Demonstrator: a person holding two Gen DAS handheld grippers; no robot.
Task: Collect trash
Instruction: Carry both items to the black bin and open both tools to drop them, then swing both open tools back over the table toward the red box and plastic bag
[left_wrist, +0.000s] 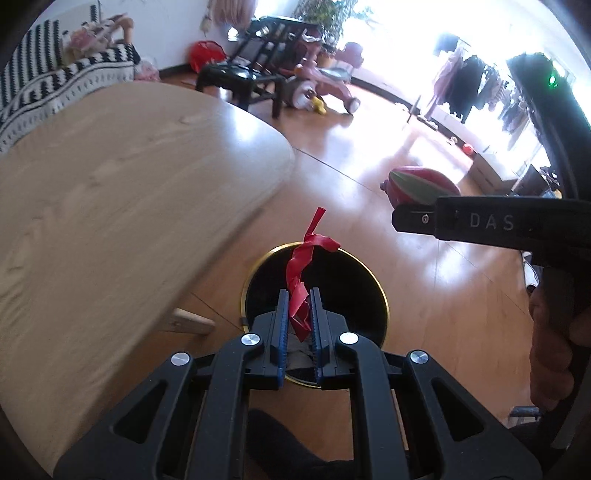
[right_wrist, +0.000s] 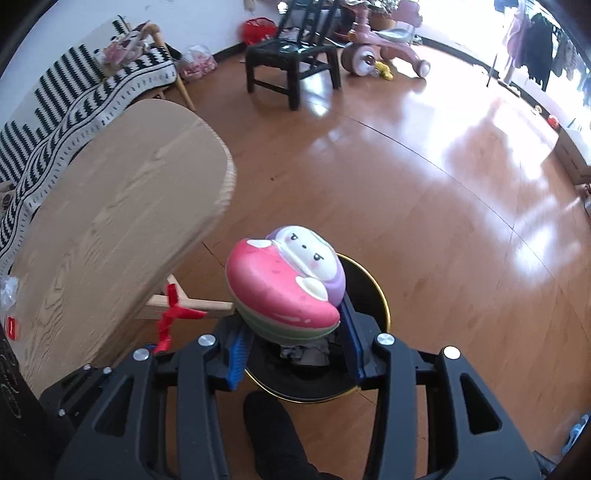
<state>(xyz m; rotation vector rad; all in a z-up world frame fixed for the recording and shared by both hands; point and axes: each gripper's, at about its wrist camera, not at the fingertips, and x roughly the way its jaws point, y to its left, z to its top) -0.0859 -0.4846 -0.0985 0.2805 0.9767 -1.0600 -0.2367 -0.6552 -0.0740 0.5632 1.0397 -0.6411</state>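
Note:
My left gripper (left_wrist: 300, 295) is shut on a crumpled red wrapper strip (left_wrist: 304, 266) and holds it above a round black bin with a gold rim (left_wrist: 364, 275) on the floor. The red strip also shows at the left in the right wrist view (right_wrist: 171, 317). My right gripper (right_wrist: 293, 314) is shut on a soft pink, green and white squishy toy (right_wrist: 284, 288) above the same bin (right_wrist: 373, 295). Crumpled grey trash (right_wrist: 306, 352) lies inside the bin. The toy and the right gripper's side show at the right in the left wrist view (left_wrist: 421, 184).
A light wooden table (left_wrist: 110, 184) stands to the left of the bin; a clear wrapper (right_wrist: 7, 291) and a red packet (right_wrist: 12, 328) lie on it. A black chair (right_wrist: 291, 62), a pink tricycle (right_wrist: 384, 48) and a striped sofa (right_wrist: 74, 96) stand further off on the wooden floor.

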